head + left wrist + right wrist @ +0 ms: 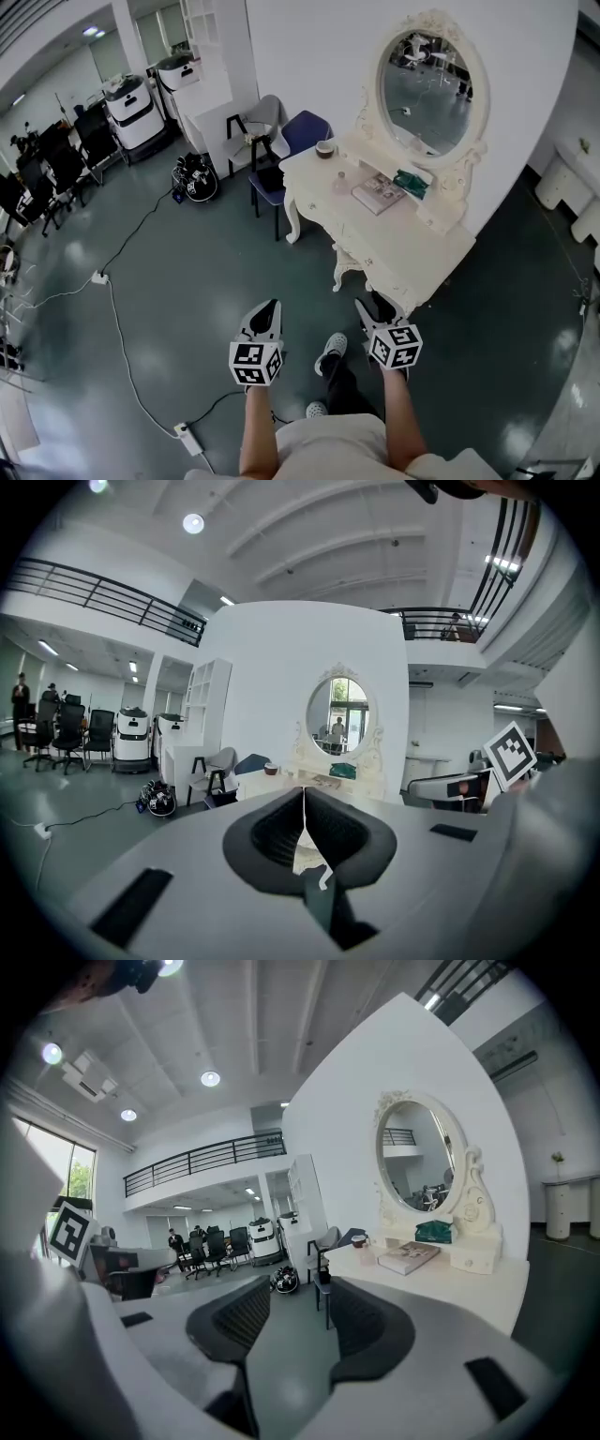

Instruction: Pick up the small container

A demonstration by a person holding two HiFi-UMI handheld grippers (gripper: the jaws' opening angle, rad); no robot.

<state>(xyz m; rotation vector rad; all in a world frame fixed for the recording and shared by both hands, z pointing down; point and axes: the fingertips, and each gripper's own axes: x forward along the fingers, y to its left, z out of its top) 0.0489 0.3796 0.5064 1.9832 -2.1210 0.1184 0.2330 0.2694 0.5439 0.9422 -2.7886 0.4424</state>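
Cream-painted wood, carved and curly-legged: the counter (412,246) stands at 1 o'clock from me, with an oval mirror (427,89) in a scrolled frame along its back edge. The small container (340,178), a pale rounded jar, sits on the top toward the far end. It is at 10 o'clock of a flat book (378,194) and near a brown bowl (325,148).

My left tongs (268,309) have their ribbed black pads pressed together, with nothing in them. My right tongs (376,302) stand wide, and only floor shows between the pads. Both point toward the counter and touch nothing.

Glossy dark floor (187,281) lies open at 10 o'clock, crossed by a thin white cable (115,319). A blue chair (302,131) crowds the counter's far end.
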